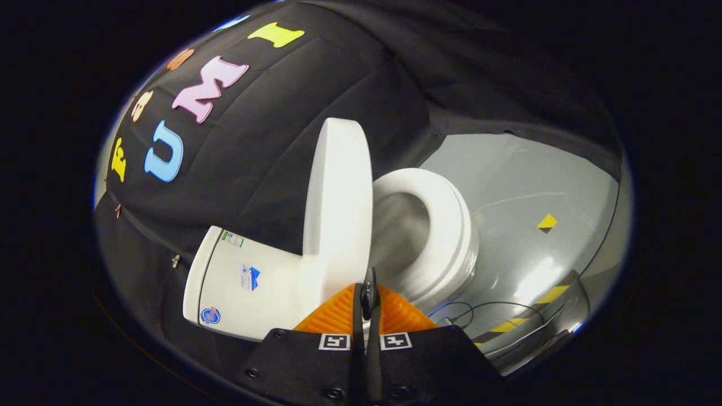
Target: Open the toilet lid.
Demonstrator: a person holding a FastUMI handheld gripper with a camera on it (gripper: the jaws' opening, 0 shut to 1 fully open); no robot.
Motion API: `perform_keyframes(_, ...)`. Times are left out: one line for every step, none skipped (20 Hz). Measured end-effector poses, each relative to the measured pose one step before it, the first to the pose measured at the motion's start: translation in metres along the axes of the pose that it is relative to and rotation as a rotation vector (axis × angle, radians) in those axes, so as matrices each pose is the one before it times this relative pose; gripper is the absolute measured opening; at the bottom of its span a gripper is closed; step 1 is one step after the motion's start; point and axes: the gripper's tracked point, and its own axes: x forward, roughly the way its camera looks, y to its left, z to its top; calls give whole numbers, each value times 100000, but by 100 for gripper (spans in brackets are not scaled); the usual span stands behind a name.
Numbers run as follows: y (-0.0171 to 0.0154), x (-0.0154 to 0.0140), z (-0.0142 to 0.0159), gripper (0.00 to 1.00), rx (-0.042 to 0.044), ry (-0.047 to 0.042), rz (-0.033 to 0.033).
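Toilet lid [338, 197] raised — gripper [368, 293] fingers closed, empty

grey floor [524, 186] | yellow-black diamond marker [546, 223] | cables [479, 310] | striped tape [530, 310]

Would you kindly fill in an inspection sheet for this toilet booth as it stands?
Surface: grey floor, glossy, with yellow-black markers.
Job's things: toilet lid raised, standing about upright from the seat; bowl exposed; tank behind the lid.
Clutter: nothing seen.
Grippers: claw with fingers closed together, holding nothing, just before the lid's edge.
Cables: thin cables on the floor beside the bowl.
Surroundings: black cloth wall.
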Motion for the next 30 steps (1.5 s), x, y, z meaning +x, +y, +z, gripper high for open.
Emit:
perform_keyframes(903,-398,23,5,-2022,-646,-1041)
perform_keyframes(854,-416,71,5,-2669,-754,-1199)
perform_keyframes(714,-462,85,5,-3245,-600,-1504)
perform_keyframes(656,-306,150,5,-3377,-826,-1570)
perform_keyframes(645,-232,21,5,-3269,-936,-1309)
perform_keyframes(650,-200,183,5,-2262,-1044,-951)
perform_keyframes(603,-281,155,5,-1794,-987,-578)
perform_keyframes(694,-295,128,5,-1134,-817,-331)
perform_keyframes(569,-238,-12,5,-883,-616,-427)
perform_keyframes(429,-167,67,5,-321,-618,-672)
perform_keyframes(422,-185,54,5,-114,-464,-928)
perform_keyframes(395,-197,19,5,-421,-475,-890)
perform_keyframes(571,-189,62,5,-801,-717,-503)
perform_keyframes(722,-204,78,5,-1021,-516,-38)
perform_keyframes(828,-300,-108,5,-941,-497,40)
perform_keyframes(822,-269,36,5,-1748,-471,-68)
perform_keyframes(824,-199,-89,5,-2328,-511,-430)
perform_keyframes(889,-321,28,5,-2489,-798,-461)
perform_keyframes(821,-226,48,5,-2119,-693,-306)
perform_keyframes(896,-256,118,5,-2282,-793,-83)
perform_keyframes(842,-269,15,5,-2113,-971,-42)
perform_keyframes(852,-187,46,5,-1729,-850,-23)
perform_keyframes(862,-180,-36,5,-1723,-832,-159)
perform_keyframes(743,-131,-10,5,-1580,-748,-688)
perform_keyframes(622,-128,28,5,-2122,-719,-1220)
perform_keyframes(572,-123,73,5,-2001,-875,-1236)
perform_keyframes(794,-75,0,5,-1338,-761,-293)
perform_keyframes(942,-180,-8,5,-741,-790,483)
perform_keyframes(963,-132,-65,5,-1346,-739,547)
perform_keyframes(826,-126,-35,5,-1777,-768,-49)
